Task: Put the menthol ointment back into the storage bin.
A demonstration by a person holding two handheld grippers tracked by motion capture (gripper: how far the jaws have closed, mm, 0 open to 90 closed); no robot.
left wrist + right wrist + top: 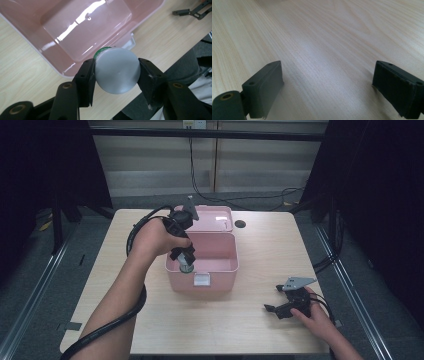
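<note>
My left gripper (186,261) points down over the near left corner of an open pink box (223,266) and is shut on a small bottle (185,266) with a grey cap and a green band. In the left gripper view the grey cap (117,70) sits squeezed between the two black pads, above the box's front rim (65,73). My right gripper (273,304) rests low on the wooden table at the near right, held by a hand. Its jaws stand wide apart in the right gripper view, with bare table between the pads (267,87).
The box's lid (214,218) lies folded back behind it. A white latch (201,279) sits on the box's front wall. A dark round hole (240,224) marks the table (260,250) beyond the box. Black cables trail across the floor at the back.
</note>
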